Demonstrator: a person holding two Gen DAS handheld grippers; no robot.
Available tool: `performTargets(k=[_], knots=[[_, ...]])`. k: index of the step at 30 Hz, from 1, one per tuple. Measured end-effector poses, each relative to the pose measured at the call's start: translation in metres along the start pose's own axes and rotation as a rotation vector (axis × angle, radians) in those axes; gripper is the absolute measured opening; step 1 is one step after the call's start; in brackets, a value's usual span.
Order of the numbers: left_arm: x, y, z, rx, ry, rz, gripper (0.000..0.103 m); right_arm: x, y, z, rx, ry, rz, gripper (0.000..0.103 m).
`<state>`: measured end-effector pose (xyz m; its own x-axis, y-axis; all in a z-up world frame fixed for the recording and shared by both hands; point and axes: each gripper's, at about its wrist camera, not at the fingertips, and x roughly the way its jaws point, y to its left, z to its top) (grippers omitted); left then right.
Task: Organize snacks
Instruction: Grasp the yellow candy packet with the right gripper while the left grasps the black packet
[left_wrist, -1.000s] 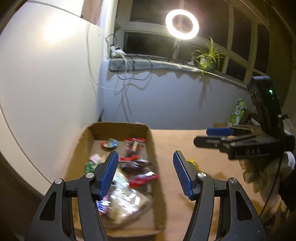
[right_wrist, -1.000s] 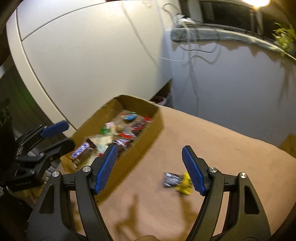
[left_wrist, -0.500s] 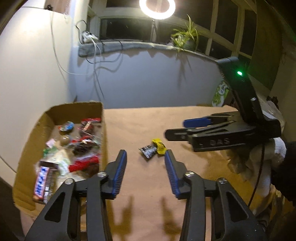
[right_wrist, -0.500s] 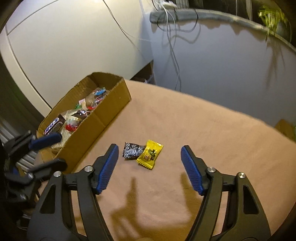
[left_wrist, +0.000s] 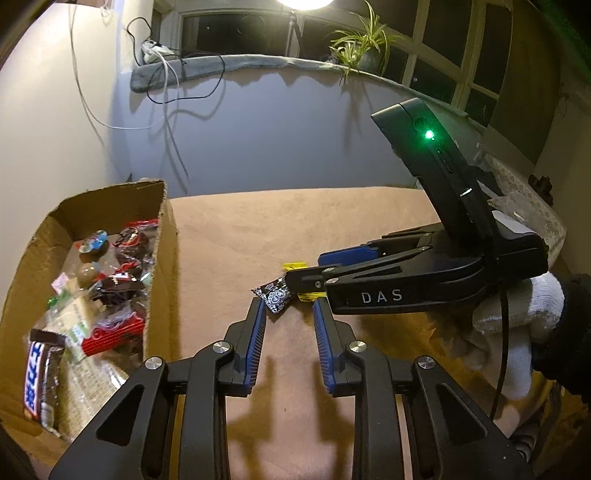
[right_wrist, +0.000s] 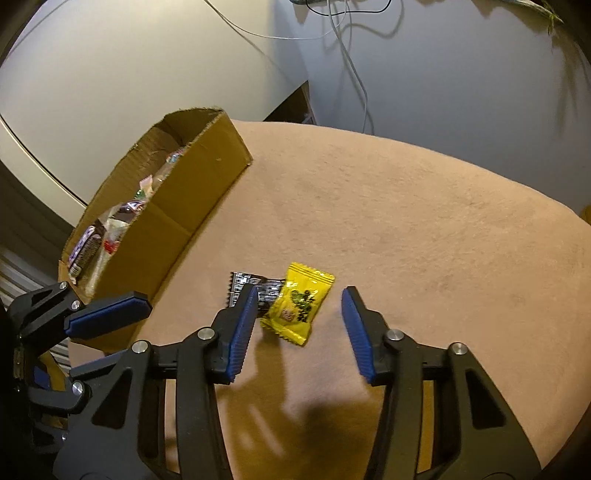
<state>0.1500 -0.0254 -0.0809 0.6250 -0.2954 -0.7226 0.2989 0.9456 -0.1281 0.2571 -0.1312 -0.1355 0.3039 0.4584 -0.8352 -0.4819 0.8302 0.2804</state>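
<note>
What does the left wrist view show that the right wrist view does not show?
Only the left wrist view shows the gloved hand holding the right hand-held gripper, the potted plant on the sill, and the snacks lying deep inside the box.

Only the right wrist view shows the whole yellow candy, lying between that gripper's open jaws, which have just been closing.

Both views share the cardboard box, the black wrapper touching the yellow candy, the brown table, and the left hand-held gripper, its jaws also just narrowed and holding nothing.
</note>
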Motion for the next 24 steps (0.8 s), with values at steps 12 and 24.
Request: performTargets(k=[12, 24], knots=[[0.039, -0.018, 0.009, 0.060, 0.059, 0.022, 0.024, 0.000, -0.010, 0.001, -0.102, 0.031, -0.029, 0.025], [0.070, -0.024, 0.021, 0.115, 0.100, 0.042, 0.055, -0.010, -0.035, 0.000, -0.112, 0.027, -0.050, 0.025]])
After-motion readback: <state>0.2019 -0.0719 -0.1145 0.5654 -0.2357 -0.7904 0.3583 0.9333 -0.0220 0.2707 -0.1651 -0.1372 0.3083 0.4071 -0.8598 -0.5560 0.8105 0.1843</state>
